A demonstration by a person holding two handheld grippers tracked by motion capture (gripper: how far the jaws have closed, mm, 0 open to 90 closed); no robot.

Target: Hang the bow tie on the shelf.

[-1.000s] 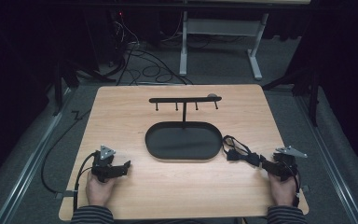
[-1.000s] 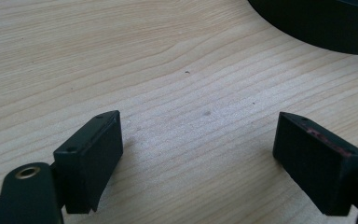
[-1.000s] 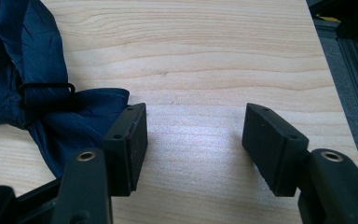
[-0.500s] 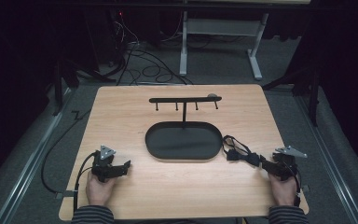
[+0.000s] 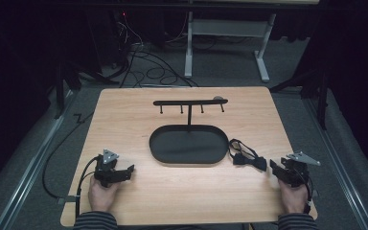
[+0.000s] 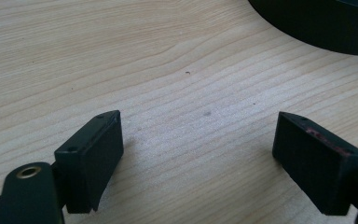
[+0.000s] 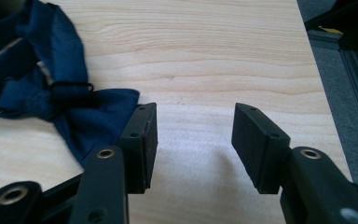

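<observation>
A dark blue bow tie with its strap looped behind it lies on the wooden table, just right of a black oval tray. Behind the tray stands a black T-shaped rack with several small hooks. My right gripper rests near the front right corner, open, its jaws empty; in the right gripper view the bow tie lies against the outside of the left jaw of the gripper. My left gripper sits at the front left, open over bare wood, with the tray's rim ahead.
The table's right edge and grey floor lie close beside my right gripper. Cables and a white table frame are on the floor beyond the far edge. Metal rails run along both sides of the table.
</observation>
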